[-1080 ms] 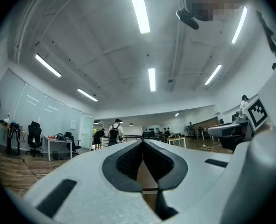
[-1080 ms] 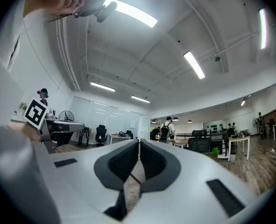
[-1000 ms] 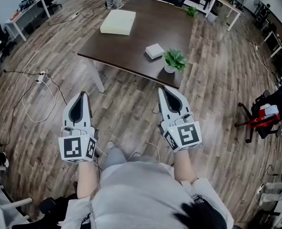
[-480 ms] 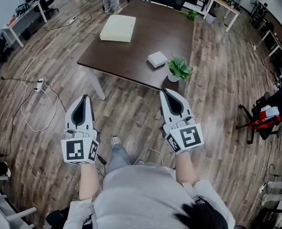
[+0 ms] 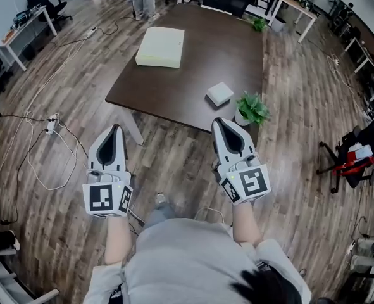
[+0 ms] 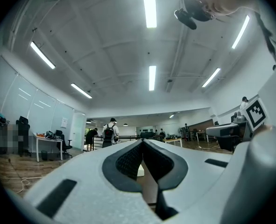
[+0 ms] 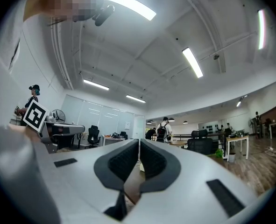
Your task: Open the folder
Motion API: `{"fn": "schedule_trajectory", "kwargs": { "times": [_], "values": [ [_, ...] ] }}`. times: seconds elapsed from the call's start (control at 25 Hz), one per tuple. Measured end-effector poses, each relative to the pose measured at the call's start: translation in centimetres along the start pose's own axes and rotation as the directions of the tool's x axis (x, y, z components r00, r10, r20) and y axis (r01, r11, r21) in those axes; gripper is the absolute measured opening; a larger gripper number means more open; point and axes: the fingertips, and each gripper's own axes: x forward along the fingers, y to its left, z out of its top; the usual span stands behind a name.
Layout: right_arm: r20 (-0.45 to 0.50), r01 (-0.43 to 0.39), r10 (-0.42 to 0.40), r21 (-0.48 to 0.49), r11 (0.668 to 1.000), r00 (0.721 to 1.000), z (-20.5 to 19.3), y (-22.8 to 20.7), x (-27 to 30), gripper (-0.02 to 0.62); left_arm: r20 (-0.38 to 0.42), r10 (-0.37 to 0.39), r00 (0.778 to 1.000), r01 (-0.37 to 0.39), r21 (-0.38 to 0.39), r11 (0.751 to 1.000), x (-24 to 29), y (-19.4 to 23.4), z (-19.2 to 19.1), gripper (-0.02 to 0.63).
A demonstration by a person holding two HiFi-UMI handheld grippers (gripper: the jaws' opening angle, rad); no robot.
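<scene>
Head view: the left gripper point(image 5: 112, 129) and right gripper point(image 5: 225, 122) are held above the wood floor point(image 5: 66, 87), at the near side of the desk point(image 5: 199, 56). Both pairs of jaws are closed tip to tip, empty. The pale folder point(image 5: 161, 47) lies flat and closed on the desk's far left area, well apart from both grippers.

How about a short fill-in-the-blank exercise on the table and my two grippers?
The potted plant stands at the table's near ____ corner.
The small white box lies between the pale folder and the ____.
The left gripper and the right gripper both hover over the ____, jaws shut and empty.
Missing: right; plant; floor.
</scene>
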Motion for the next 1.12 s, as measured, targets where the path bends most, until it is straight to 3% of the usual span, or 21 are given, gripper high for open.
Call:
{"fn": "schedule_trajectory", "kwargs": {
  "times": [0.6,1.12],
  "values": [
    [0.0,0.039,-0.039,-0.029,0.999,0.999,-0.6,2.8,10.9,0.015,0.005,-0.052,0.999,0.052,-0.021,0.998,6.0,9.8,-1.9,0.008],
    [-0.032,0.05,-0.052,-0.046,0.998,0.998,-2.1,2.1,15.3,0.015,-0.008,-0.077,0.997,0.076,-0.03,0.997,9.6,12.8,-3.8,0.008]
  ]
}}
